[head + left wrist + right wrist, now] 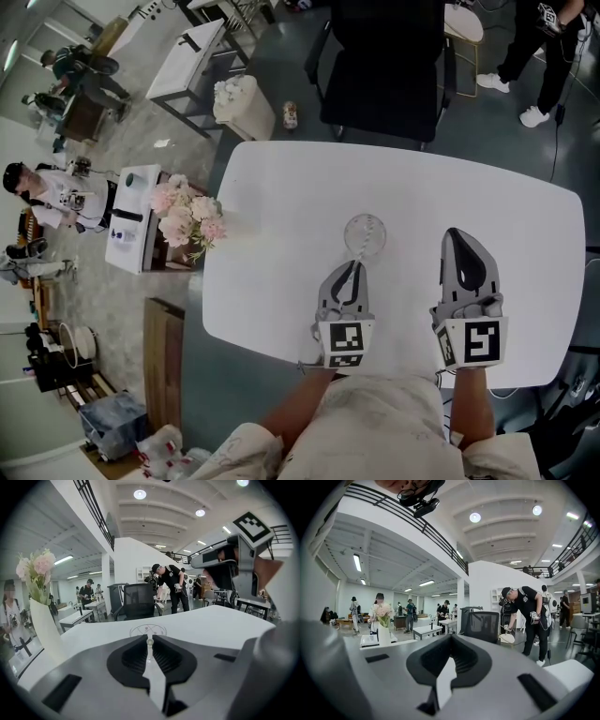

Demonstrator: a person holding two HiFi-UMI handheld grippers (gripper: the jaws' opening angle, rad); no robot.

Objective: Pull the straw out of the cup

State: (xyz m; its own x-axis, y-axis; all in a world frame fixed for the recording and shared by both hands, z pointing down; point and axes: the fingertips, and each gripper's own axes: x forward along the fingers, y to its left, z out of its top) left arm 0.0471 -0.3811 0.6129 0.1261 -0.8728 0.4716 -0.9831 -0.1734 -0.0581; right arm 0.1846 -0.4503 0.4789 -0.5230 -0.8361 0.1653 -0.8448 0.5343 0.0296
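A clear glass cup (365,233) stands near the middle of the white table (272,187). My left gripper (353,265) reaches to its near rim. In the left gripper view the pale straw (149,642) rises between the jaw tips, with the cup's rim (148,630) just beyond. The left gripper (149,638) is shut on the straw's top end. My right gripper (454,232) hovers over the table to the right of the cup, apart from it. Its jaws meet at the tips with nothing between them (449,637).
A white vase of pink flowers (192,217) stands at the table's left edge, also seen as the vase (44,625) in the left gripper view. A black office chair (384,66) sits behind the far edge. Several people stand farther off in the room.
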